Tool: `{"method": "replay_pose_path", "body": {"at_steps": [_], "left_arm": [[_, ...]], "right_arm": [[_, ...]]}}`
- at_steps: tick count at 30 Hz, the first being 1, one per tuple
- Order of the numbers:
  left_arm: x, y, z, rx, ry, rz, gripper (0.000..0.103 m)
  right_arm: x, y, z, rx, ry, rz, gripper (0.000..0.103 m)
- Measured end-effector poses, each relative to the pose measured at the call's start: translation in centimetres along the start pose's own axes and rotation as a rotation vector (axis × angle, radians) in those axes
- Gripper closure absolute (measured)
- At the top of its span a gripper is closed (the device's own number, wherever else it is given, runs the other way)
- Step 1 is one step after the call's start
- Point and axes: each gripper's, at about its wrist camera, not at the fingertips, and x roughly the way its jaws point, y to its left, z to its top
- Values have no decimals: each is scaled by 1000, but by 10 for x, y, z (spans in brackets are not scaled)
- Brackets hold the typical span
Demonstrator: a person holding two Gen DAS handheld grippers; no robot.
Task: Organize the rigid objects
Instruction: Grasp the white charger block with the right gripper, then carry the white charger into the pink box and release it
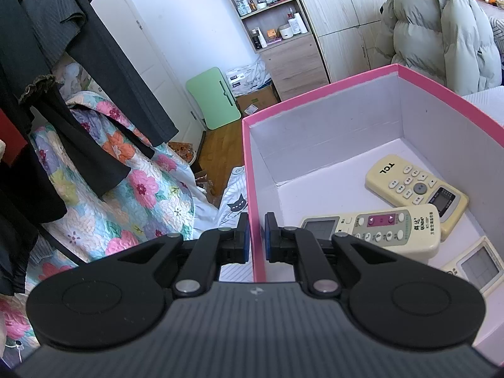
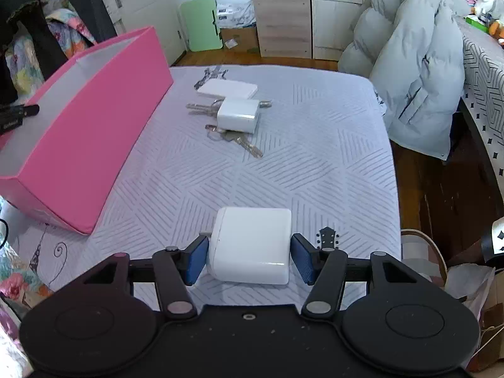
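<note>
My left gripper [image 1: 256, 220] is shut on the near side wall of the pink box [image 1: 315, 93], one pad outside and one inside. Three remote controls lie in the box: a cream TCL remote [image 1: 415, 186], a second remote [image 1: 378, 226] and a third remote [image 1: 475, 264]. My right gripper [image 2: 250, 237] is low over the bed, open, with a white charger block [image 2: 252, 252] between its blue pads, which stand close to both its sides. Farther off lie a smaller white charger [image 2: 237, 115], keys [image 2: 242, 143] and a flat white power bank [image 2: 226, 88].
The pink box [image 2: 94, 119] stands at the left of the patterned bed cover [image 2: 315, 173]. A puffy grey jacket [image 2: 409, 63] hangs over the bed's far right corner. Dark clothes [image 1: 78, 63] and a floral quilt [image 1: 126, 173] are at left. A green folding table [image 2: 200, 23] leans by the wooden cabinet [image 2: 283, 22].
</note>
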Motion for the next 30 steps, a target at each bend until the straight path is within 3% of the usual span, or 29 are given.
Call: {"method": "replay_pose_path", "body": {"at_steps": [7,13,22,30], "left_arm": [[0,-2,0,-5,-1,-5,95],[0,-1,0,-8,-1,-4,95],[0,1,1,-13,-4,-14,95],[0,4,0,-26,-5,-21,95]], "right_arm": [[3,3,5,21,-16,-28,41],[-15,6,18,37,-89,-14,42],[-33,37,36,-20,-133,29,43],[-69,82,82,-150,-219,112,43]]}}
